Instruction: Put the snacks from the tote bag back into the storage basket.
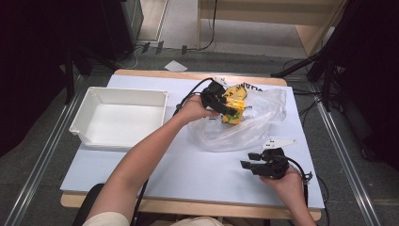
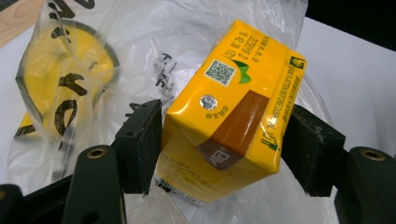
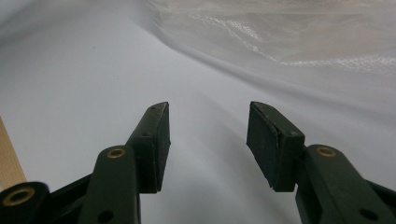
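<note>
A yellow drink carton (image 1: pixel 235 102) (image 2: pixel 233 93) sits tilted between the jaws of my left gripper (image 1: pixel 225 107) (image 2: pixel 222 140), over a clear plastic bag (image 1: pixel 256 125) (image 2: pixel 70 79) with black and yellow print. Both pads lie against the carton's sides, so the gripper is shut on it. The bag lies crumpled on the white tabletop, right of centre. My right gripper (image 1: pixel 249 160) (image 3: pixel 208 135) rests low near the table's front right, jaws open with nothing between them, pointing toward the bag's near edge (image 3: pixel 289 32).
An empty white tray (image 1: pixel 89 106) stands on the left half of the table (image 1: pixel 197 169). A small white plate-like piece (image 1: pixel 280 142) lies just behind the right gripper. Dark stands and cables surround the table on the floor.
</note>
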### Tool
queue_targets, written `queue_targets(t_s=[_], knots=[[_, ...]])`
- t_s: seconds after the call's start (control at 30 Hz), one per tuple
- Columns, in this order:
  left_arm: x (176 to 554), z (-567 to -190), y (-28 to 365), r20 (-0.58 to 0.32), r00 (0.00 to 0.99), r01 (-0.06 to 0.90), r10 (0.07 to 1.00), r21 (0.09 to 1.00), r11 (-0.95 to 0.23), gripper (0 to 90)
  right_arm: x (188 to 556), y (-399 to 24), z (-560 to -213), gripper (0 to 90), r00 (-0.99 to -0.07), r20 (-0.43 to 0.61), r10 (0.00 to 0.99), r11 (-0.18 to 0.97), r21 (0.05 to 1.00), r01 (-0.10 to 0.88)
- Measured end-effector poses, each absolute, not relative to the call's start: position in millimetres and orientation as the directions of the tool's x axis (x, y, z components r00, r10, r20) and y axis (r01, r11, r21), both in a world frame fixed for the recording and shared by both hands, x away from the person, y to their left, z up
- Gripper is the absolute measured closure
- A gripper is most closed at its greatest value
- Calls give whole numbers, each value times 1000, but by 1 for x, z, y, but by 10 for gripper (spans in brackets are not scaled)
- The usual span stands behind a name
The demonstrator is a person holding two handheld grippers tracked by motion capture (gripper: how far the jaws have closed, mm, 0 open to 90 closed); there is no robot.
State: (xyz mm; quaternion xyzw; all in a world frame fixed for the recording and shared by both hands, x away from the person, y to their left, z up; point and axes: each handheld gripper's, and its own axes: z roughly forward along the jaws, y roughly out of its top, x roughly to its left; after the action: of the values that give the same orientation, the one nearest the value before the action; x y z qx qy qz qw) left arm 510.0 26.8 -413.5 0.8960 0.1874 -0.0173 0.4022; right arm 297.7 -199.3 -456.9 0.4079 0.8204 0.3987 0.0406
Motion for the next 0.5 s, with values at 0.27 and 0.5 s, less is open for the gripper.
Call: queue_targets(t_s=[0.27,0.5], knots=[[511,-417,22,-195,930,352,312,718,-600,349,298,-199,-458,499,-662,263,702,350,682,642],[512,-418,19,-205,929,357,309,722,-593,381,298,-200,-459,499,-660,267,702,349,679,646]])
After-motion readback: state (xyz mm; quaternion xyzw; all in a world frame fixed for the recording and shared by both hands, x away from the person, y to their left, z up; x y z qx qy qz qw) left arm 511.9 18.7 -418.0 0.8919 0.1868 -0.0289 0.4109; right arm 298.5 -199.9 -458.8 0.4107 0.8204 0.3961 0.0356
